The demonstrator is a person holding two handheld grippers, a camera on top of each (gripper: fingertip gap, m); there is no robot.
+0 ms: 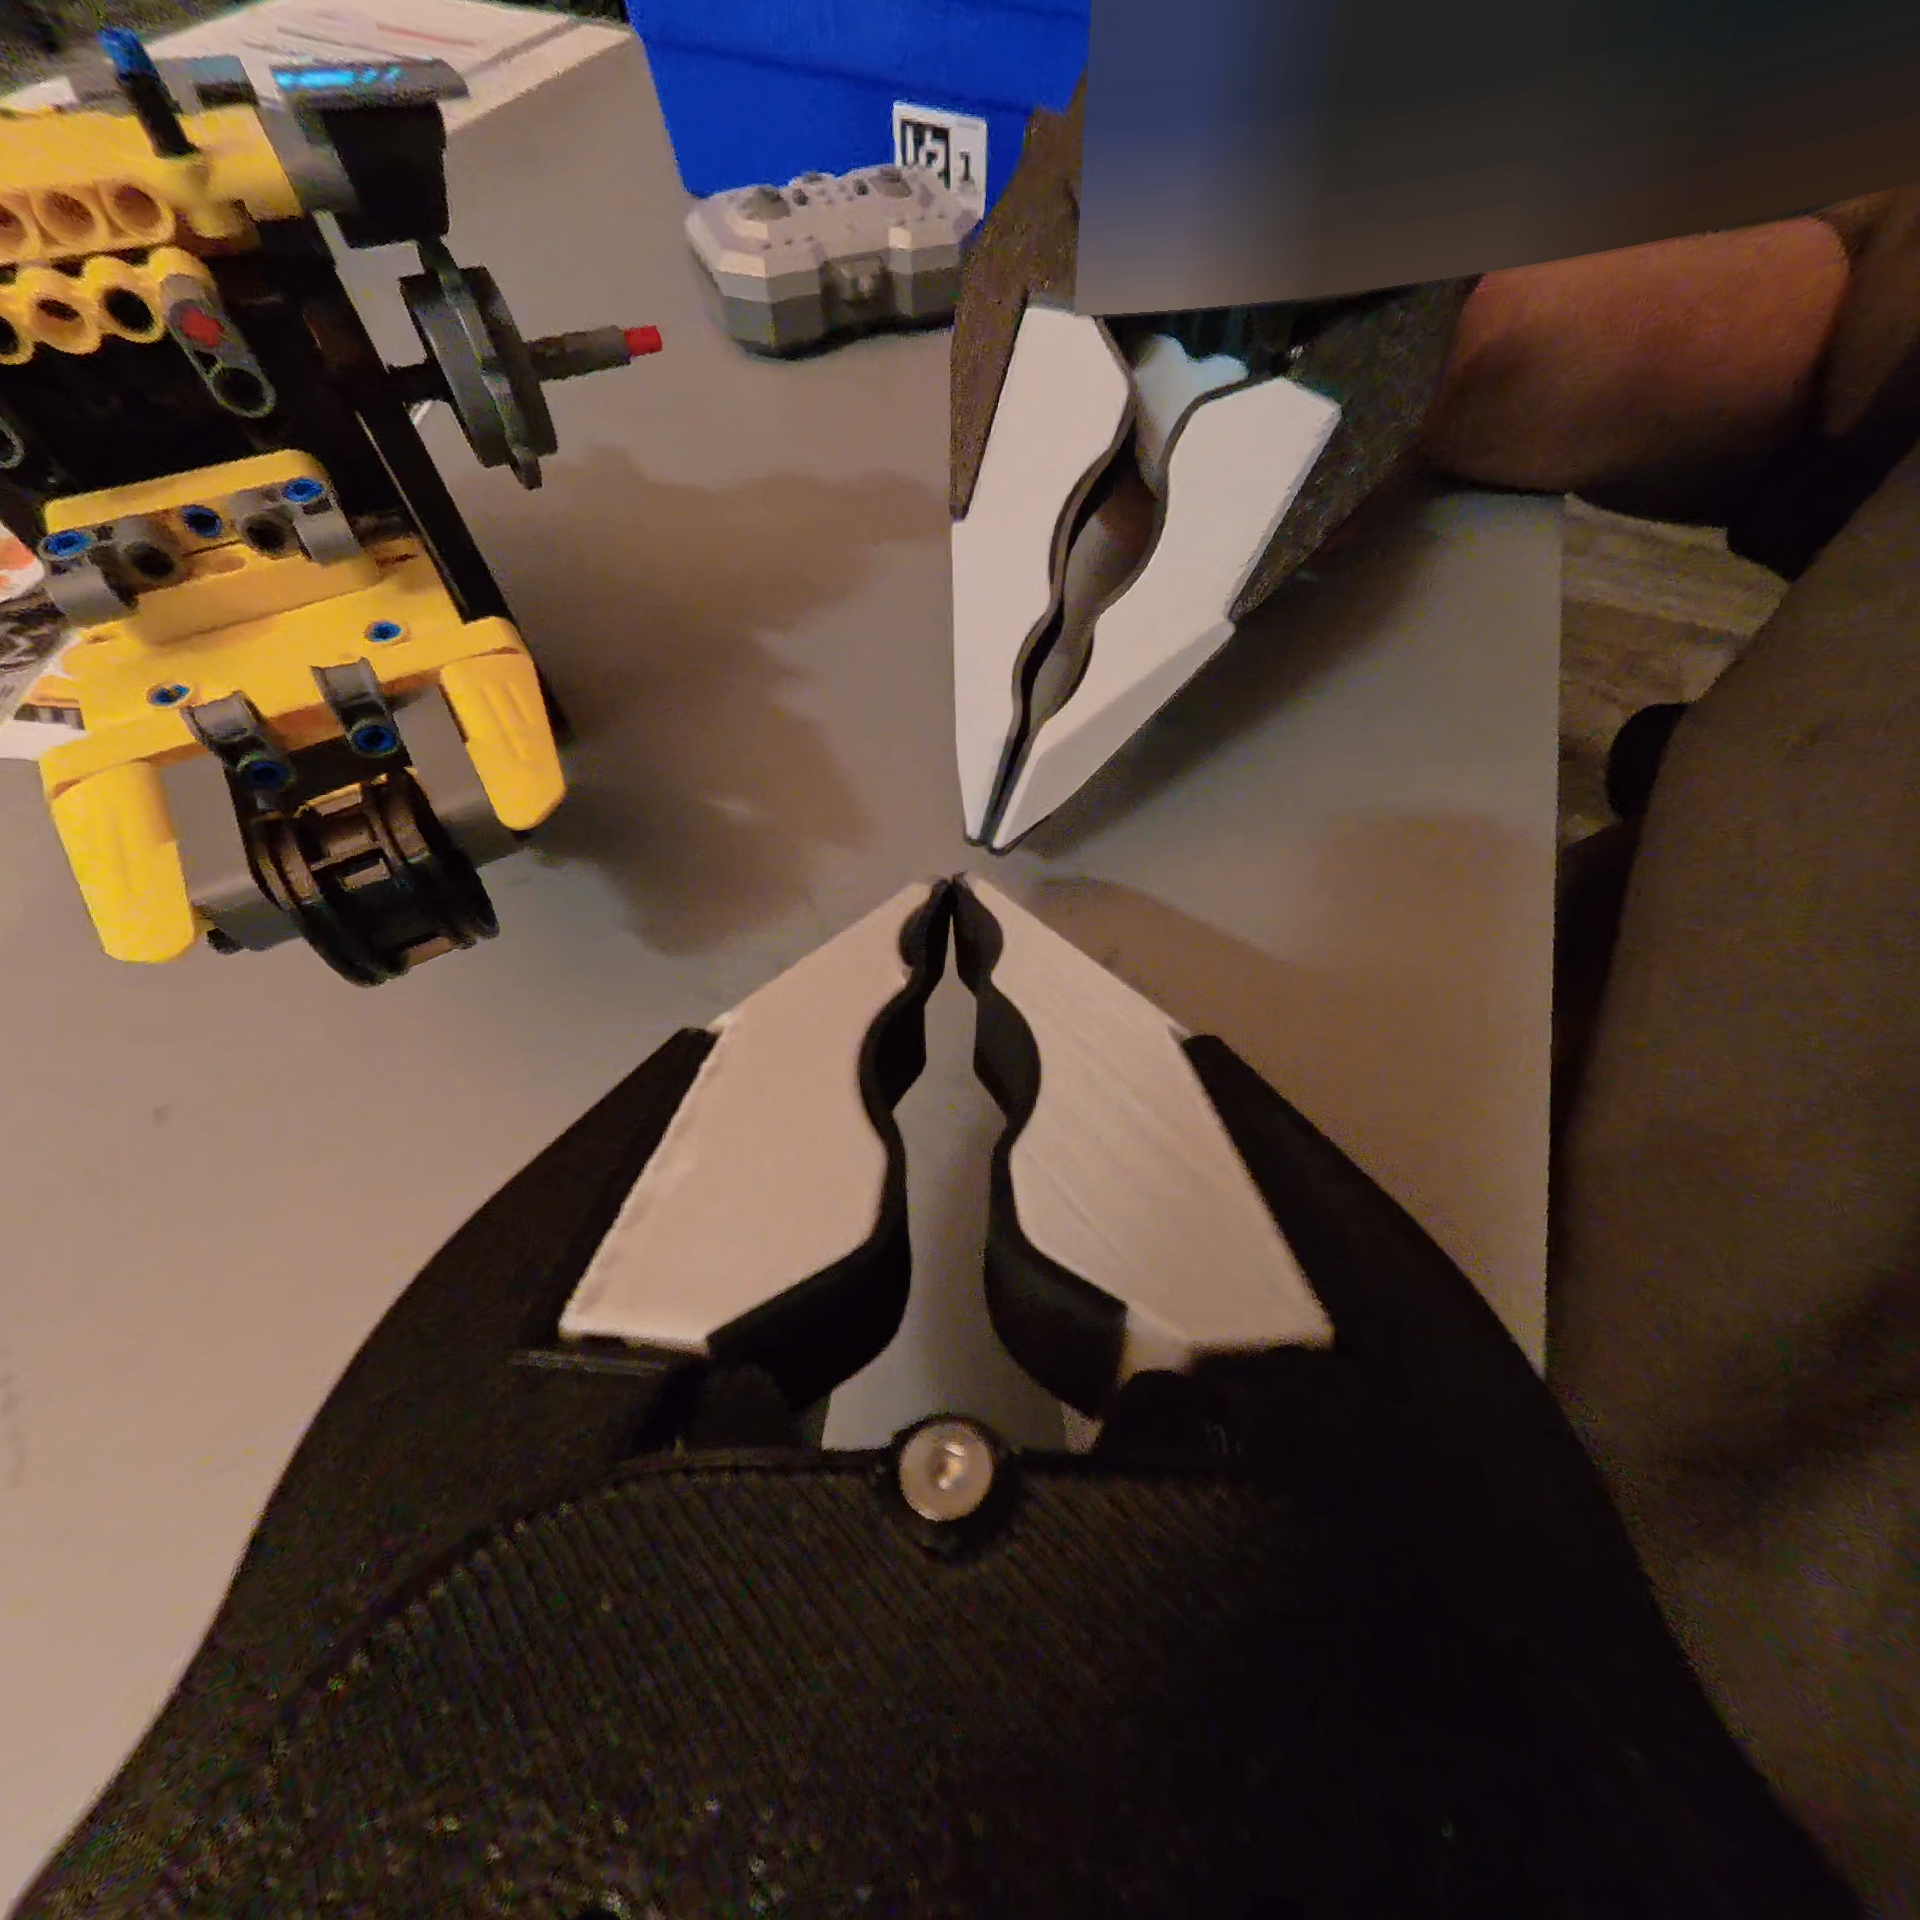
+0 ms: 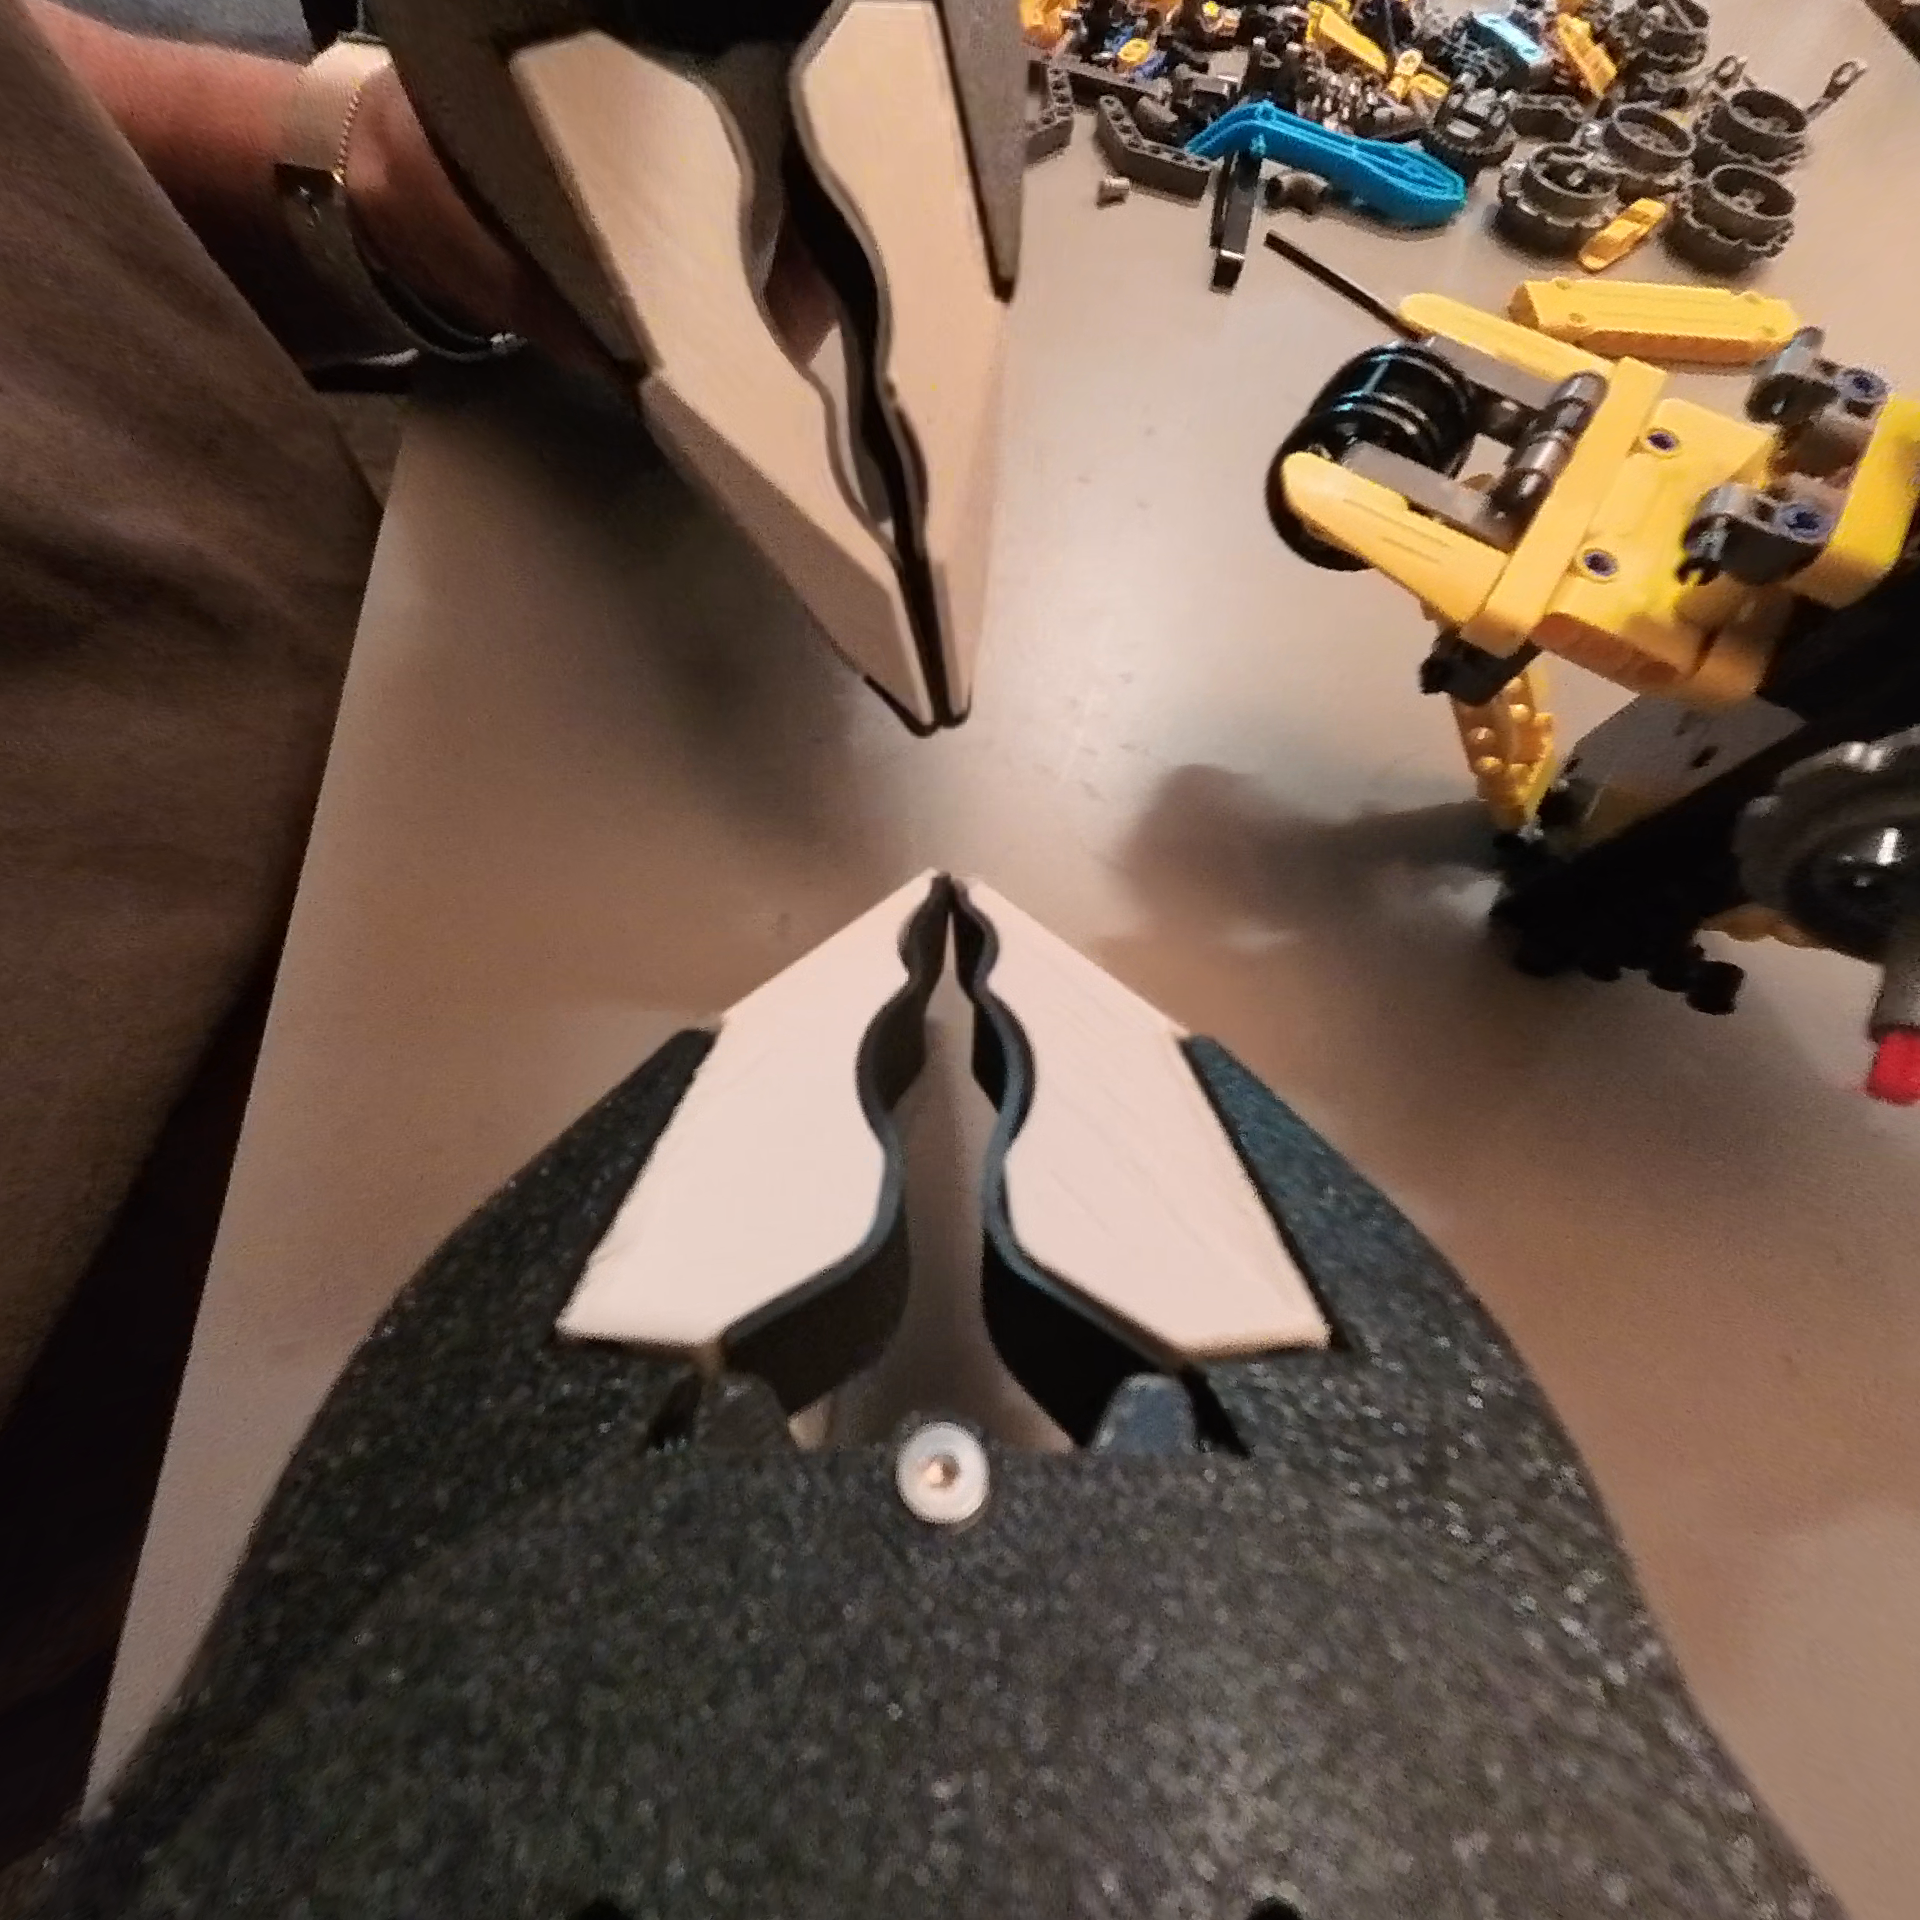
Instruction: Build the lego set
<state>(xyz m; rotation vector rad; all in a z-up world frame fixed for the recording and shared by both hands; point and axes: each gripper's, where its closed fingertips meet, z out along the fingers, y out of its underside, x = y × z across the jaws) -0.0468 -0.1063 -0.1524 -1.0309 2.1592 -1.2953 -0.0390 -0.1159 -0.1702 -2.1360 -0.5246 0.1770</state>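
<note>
Plainly, both tongs are pinched together on nothing and meet tip to tip over the bare grey desk: the left tongs near, the right tongs just beyond. A yellow-and-black brick-built vehicle stands to the left, a grey remote and a blue bin with a small printed tag farther off. Loose building parts lie far right in the right wrist view.

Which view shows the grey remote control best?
The left wrist view: the grey remote control lies whole on the table, before the blue bin. The right wrist view does not show it.
</note>
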